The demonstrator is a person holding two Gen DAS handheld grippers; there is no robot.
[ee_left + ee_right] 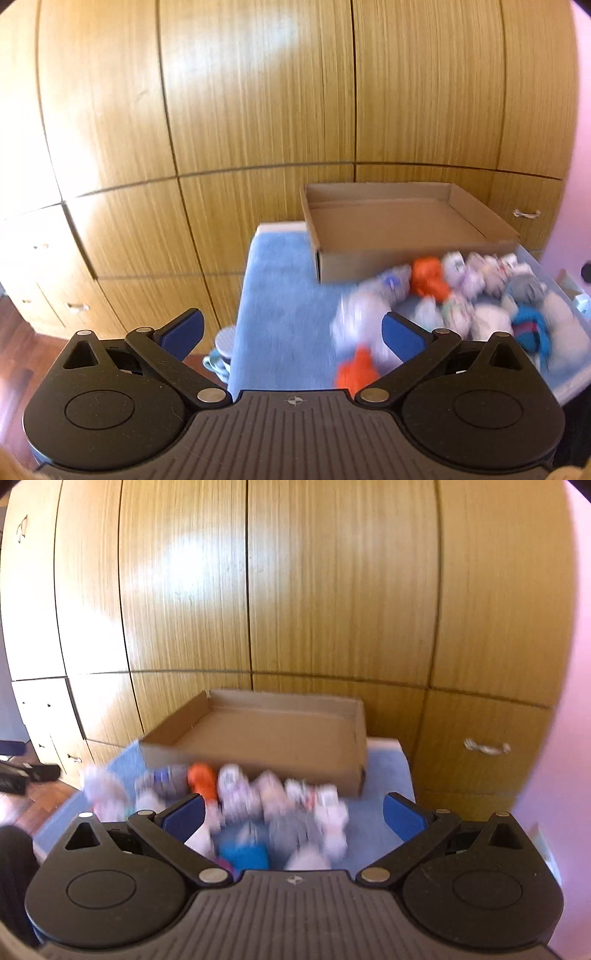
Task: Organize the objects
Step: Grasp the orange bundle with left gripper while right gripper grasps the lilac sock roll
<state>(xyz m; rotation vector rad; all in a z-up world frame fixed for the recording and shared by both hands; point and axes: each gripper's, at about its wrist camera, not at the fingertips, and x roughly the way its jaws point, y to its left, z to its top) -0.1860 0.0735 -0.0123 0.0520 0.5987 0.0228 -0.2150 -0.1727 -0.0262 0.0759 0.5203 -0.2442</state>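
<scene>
A shallow empty cardboard box (399, 225) stands at the far end of a blue-covered table (273, 306); it also shows in the right wrist view (266, 734). In front of it lies a blurred pile of rolled socks (469, 295), white, grey, orange (428, 278) and blue (528, 325); the pile also shows in the right wrist view (258, 805). My left gripper (291, 332) is open and empty above the table's near left part. My right gripper (293, 814) is open and empty, just above the near socks.
A wall of wooden wardrobe doors and drawers (258, 110) stands behind the table. A striped mug-like object (223, 350) sits below the table's left edge. Wooden floor (22, 354) lies at the left. A pink wall (554, 738) is at the right.
</scene>
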